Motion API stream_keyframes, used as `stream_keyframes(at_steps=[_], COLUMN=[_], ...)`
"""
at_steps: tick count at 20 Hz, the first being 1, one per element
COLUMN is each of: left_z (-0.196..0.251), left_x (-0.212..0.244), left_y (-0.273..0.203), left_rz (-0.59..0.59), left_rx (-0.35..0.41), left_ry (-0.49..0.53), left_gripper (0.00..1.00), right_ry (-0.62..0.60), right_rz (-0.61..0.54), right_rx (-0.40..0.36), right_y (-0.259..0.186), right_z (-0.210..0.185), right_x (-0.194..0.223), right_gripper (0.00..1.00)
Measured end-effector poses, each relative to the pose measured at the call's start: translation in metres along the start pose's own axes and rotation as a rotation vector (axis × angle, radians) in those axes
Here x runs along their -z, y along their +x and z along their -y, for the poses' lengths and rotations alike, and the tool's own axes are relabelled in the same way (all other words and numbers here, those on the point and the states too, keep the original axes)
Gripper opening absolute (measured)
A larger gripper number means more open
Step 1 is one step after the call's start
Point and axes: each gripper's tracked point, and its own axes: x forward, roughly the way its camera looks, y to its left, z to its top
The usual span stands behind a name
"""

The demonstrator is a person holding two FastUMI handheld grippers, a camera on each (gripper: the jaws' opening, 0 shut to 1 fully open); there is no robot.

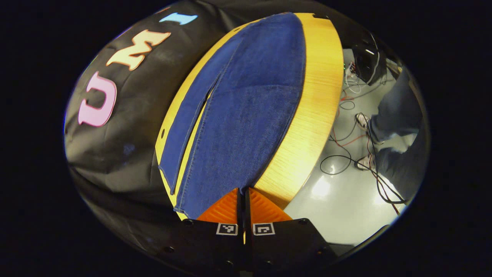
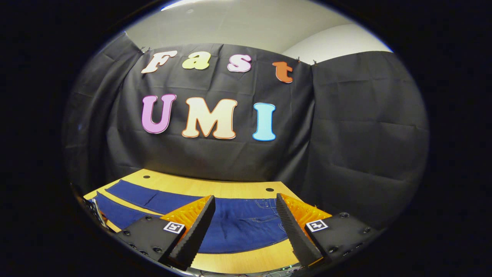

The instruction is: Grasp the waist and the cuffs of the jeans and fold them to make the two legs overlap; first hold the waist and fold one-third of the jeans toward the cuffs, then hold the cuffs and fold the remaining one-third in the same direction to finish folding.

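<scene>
Jeans (image 1: pixel 246 115) lie spread flat on the wooden table (image 1: pixel 315 115), and the left gripper (image 1: pixel 244 200) sits at their near end with its two fingers drawn together, leaving a thin dark slit between them right where the denim edge meets the fingertips; whether cloth is pinched in that slit cannot be told. From that gripper outward in the left gripper view, the blue fabric runs away along the table, one narrower strip lying apart from the broad part with a sliver of wood showing in the gap. A bare band of table borders the jeans on the right, and past its edge the pale floor (image 1: pixel 346 204) carries loose cables (image 1: pixel 346 146) and a person's legs (image 1: pixel 396 115) in dark trousers with light shoes. In the right gripper view, the right gripper (image 2: pixel 246 215) hangs above the table with its fingers set wide apart and nothing between them. Beyond and below the fingers lies the seamed, stitched part of the jeans (image 2: pixel 246 223), with the two legs stretching off to the left across the table (image 2: pixel 215 188). Behind the table hangs the black cloth wall (image 2: pixel 346 134).
</scene>
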Motion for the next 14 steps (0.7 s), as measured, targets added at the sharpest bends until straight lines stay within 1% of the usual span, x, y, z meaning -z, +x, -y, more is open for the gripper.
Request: stream_keyframes(at_steps=[2, 3, 6, 9, 11, 13, 14], left_z=[0.002, 0.001, -0.001, -0.002, -0.002, -0.003, -0.002], left_x=[0.001, 0.001, -0.001, 0.001, 0.002, 0.003, 0.003], left_y=[-0.001, 0.001, 0.003, 0.004, 0.005, 0.006, 0.006], left_rz=[-0.017, -0.032, -0.031, -0.050, -0.063, -0.078, -0.091], left_rx=[-0.001, 0.002, 0.002, -0.014, -0.014, 0.000, 0.007], left_ry=[-0.007, -0.008, -0.019, 0.022, 0.031, 0.012, -0.002], left_gripper=[0.00, 0.00, 0.00, 0.00, 0.00, 0.00, 0.00], right_ry=[-0.060, -0.102, -0.266, -0.380, -0.473, -0.584, -0.617], right_rz=[-0.046, -0.078, -0.170, -0.257, -0.314, -0.357, -0.389], right_rx=[-0.040, -0.055, -0.074, -0.106, -0.143, -0.179, -0.195], right_y=[0.011, 0.015, 0.024, 0.034, 0.040, 0.046, 0.048], right_z=[0.007, 0.015, 0.044, 0.062, 0.070, 0.079, 0.082], right_x=[0.019, 0.032, 0.072, 0.114, 0.143, 0.165, 0.180], right_gripper=[0.97, 0.98, 0.99, 0.99, 0.99, 1.00, 0.99])
